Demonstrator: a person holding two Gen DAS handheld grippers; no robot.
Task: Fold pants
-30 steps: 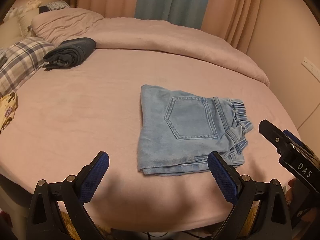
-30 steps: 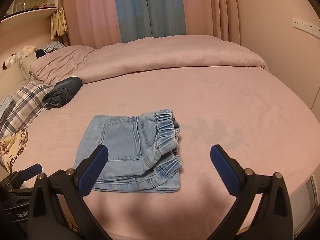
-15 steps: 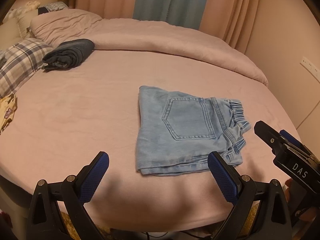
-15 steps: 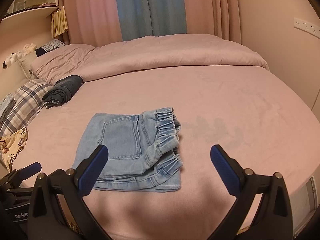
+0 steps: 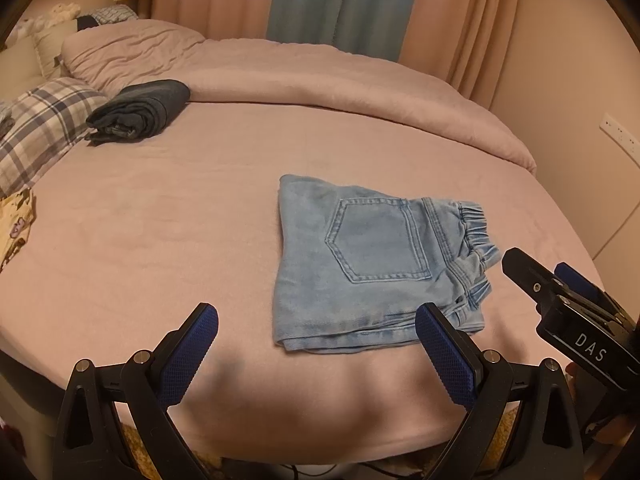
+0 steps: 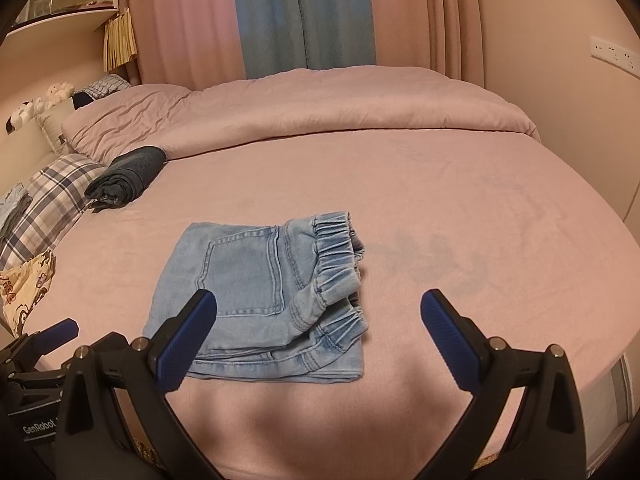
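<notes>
The jeans [image 6: 264, 300] lie folded in a flat square near the front edge of the bed [image 6: 440, 200], back pocket up. Our left tongs [image 5: 316, 350] and right tongs [image 6: 318, 336] hover before them, both wide apart, holding nothing.

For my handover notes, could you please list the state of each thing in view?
Jeans: folded flat on the bed, free of both claws.
Dark garment: rolled, by the plaid pillow.
Left claw: open, empty.
Right claw: open, empty.
Duvet: pushed back.
</notes>
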